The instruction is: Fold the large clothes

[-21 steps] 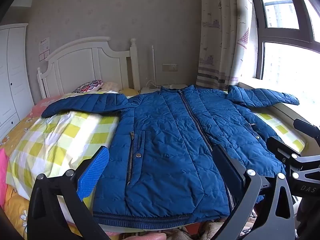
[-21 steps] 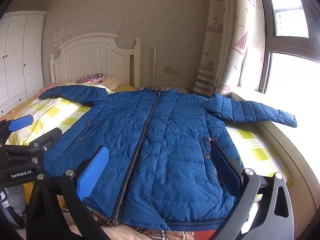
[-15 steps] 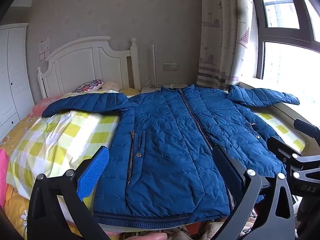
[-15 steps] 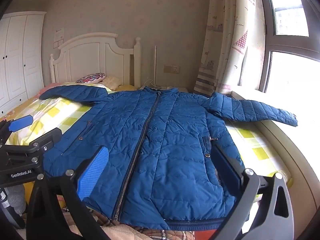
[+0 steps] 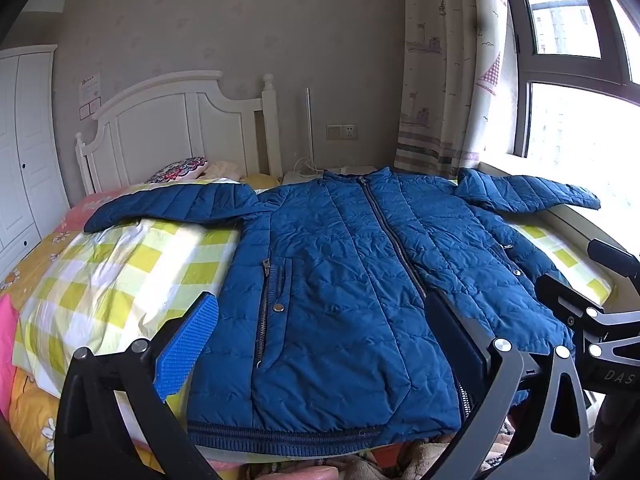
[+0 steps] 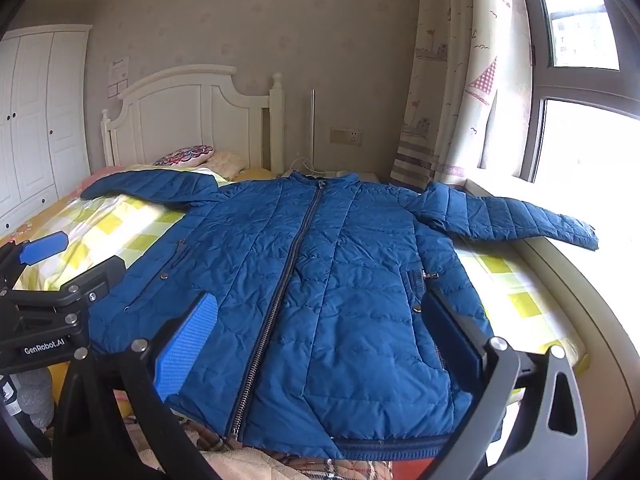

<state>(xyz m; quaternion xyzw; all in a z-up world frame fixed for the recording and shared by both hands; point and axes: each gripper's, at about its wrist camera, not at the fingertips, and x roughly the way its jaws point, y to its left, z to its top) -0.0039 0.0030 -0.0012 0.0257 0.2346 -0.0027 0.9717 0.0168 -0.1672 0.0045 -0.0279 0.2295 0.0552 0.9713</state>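
A blue quilted jacket [image 5: 352,280] lies flat and zipped on the bed, front up, collar toward the headboard, both sleeves spread out sideways. In the right wrist view the same jacket [image 6: 320,280] fills the middle, its right sleeve [image 6: 512,216] resting over the window ledge. My left gripper [image 5: 320,344] hovers open above the hem with nothing between its fingers. My right gripper [image 6: 320,340] is also open and empty, near the hem. The left gripper [image 6: 44,248] shows at the left edge of the right wrist view, and the right gripper [image 5: 600,280] at the right edge of the left wrist view.
The bed carries a yellow-and-white checked quilt [image 5: 120,272], with a patterned pillow [image 5: 180,168] by the white headboard [image 5: 180,128]. A white wardrobe [image 6: 36,120] stands at left. A curtain [image 6: 452,80], a window and its ledge [image 6: 568,272] run along the right.
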